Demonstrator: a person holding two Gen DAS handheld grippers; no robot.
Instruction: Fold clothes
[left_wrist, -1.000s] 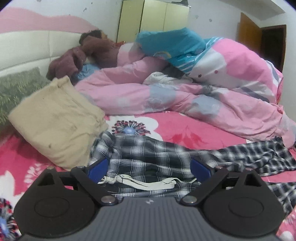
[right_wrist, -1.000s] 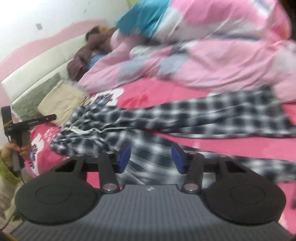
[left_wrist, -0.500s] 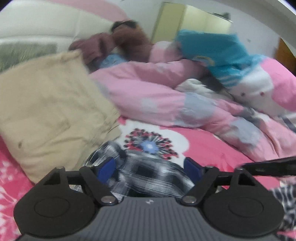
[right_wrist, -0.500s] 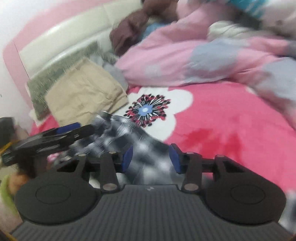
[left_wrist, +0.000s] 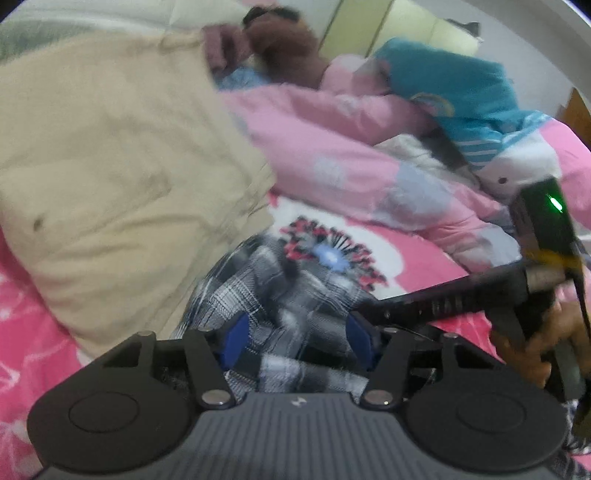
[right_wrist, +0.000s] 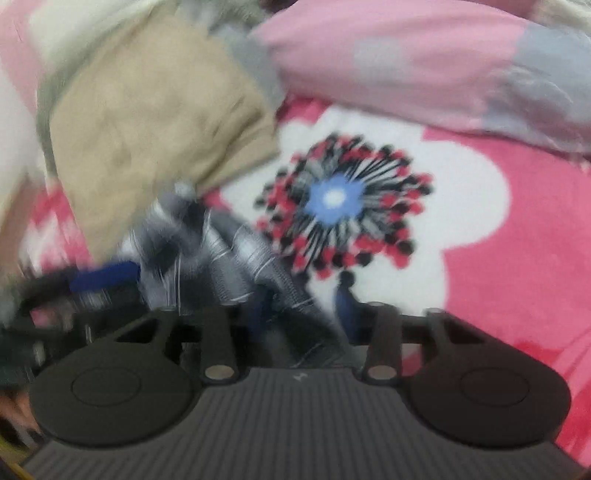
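**Two grippers bunched over one end of the plaid trousers**

Both of my grippers have drawn in since a second ago. Back then the plaid trousers (left_wrist: 284, 295) lay stretched long across the pink flowered bedsheet (left_wrist: 417, 258); now the cloth is gathered into a bunch beside the sheet's big flower print (right_wrist: 336, 218).

My left gripper (left_wrist: 295, 341) has just been closing: its blue pads (left_wrist: 236, 339) stand about half apart with plaid cloth heaped between them, though I cannot tell whether they press on it.

My right gripper (right_wrist: 306, 314) has also been narrowing, with a fold of the trousers running up between its fingers; the picture is too smeared to say if it is gripped. It has swung far across the bed and now lies just beside my left one, my right hand (left_wrist: 546, 343) showing at the frame's edge.

Room is tight to the left: the tan folded garment (left_wrist: 122, 177) sits just beside the plaid bunch. Behind, the pink quilt (left_wrist: 351, 162) is heaped near. Bare sheet lies open to the right.
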